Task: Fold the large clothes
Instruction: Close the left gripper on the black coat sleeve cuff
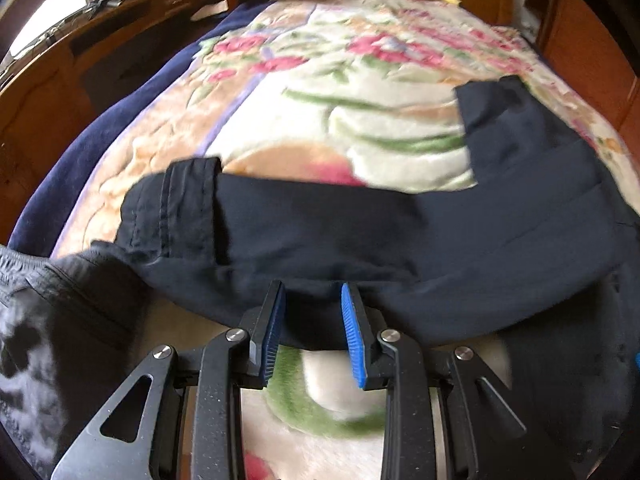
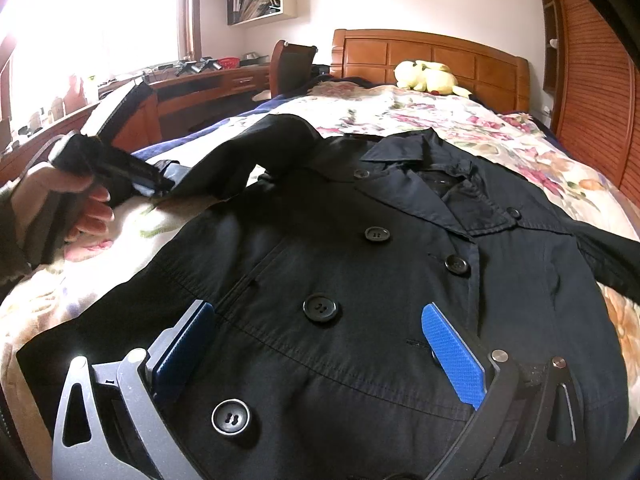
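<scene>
a black double-breasted coat (image 2: 360, 264) lies front-up on the floral blanket (image 2: 460, 120) of the bed. the right gripper (image 2: 320, 356) hovers over its buttoned front, fingers spread wide. at nine o'clock the left gripper (image 2: 154, 184) meets the sleeve (image 1: 300, 220); its fingers (image 1: 354, 332) are parted around the cloth's edge.

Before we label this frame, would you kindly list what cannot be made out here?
- Left wrist view: whether the left gripper pinches the coat sleeve; motion blur, fabric covers the fingertips.
- Right wrist view: the coat hem, cut off by the bottom edge.
- Right wrist view: the window area, overexposed.
</scene>
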`<state>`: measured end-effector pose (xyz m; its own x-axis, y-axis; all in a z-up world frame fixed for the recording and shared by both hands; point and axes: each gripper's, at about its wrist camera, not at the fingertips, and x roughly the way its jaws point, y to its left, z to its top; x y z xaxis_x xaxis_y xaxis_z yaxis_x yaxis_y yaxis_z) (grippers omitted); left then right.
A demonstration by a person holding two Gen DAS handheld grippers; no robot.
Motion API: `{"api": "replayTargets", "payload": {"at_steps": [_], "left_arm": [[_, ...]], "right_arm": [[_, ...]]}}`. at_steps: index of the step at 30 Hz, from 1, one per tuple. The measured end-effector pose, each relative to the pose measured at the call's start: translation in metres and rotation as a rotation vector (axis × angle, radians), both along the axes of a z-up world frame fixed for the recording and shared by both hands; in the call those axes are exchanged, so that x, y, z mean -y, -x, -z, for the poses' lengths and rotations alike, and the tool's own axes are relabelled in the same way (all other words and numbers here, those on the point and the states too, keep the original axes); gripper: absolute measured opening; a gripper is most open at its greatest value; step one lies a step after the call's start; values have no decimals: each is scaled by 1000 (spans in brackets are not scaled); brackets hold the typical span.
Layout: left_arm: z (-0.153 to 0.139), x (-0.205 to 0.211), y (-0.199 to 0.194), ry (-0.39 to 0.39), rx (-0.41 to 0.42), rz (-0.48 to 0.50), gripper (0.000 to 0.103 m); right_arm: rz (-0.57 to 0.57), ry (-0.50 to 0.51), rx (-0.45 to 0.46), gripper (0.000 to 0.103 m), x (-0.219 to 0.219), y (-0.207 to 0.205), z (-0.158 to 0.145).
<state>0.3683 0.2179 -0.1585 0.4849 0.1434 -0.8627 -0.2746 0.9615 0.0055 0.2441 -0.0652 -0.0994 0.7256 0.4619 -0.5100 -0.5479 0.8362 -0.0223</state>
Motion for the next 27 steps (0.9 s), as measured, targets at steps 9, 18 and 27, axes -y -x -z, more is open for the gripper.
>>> {"api": "replayTargets", "payload": {"at_steps": [9, 18, 27], "left_arm": [[11, -17, 20, -61, -21, -54, 30], [17, -30, 21, -34, -22, -111, 30], [26, -28, 11, -57, -22, -109, 30]], "right_arm": [[-4, 5, 0, 103, -2, 1, 0], [-4, 6, 0, 103, -2, 1, 0], [-4, 7, 1, 103, -2, 1, 0]]}}
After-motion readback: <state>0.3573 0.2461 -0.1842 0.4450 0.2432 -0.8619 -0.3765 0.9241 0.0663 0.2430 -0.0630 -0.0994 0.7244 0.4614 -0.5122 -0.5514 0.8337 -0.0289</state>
